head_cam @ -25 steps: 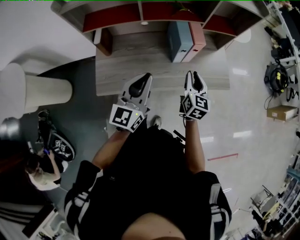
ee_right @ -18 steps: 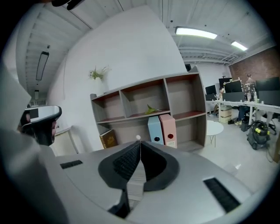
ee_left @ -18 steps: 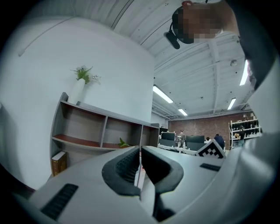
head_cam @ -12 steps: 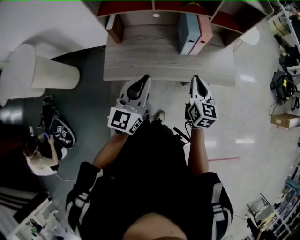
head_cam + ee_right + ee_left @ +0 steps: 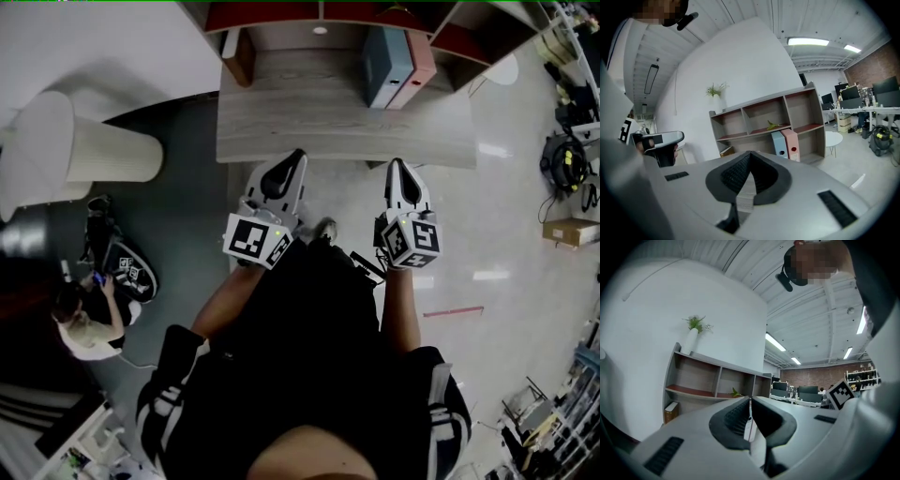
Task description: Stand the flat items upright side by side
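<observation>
A brown book (image 5: 240,58) sits at the left end of the lower ledge of a wooden shelf unit (image 5: 347,122). The left gripper (image 5: 292,157) hovers near the ledge's front edge, its jaws pressed together with nothing between them. Farther right, the blue lever-arch file (image 5: 382,66) and the pink lever-arch file (image 5: 419,58) stand upright on the ledge, touching side by side with their spines facing outward. The right gripper (image 5: 397,167) hovers in front of them, apart from both, with its jaws closed and empty.

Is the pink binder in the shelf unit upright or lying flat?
Upright: the pink binder stands on its bottom edge, beside the blue binder.
</observation>
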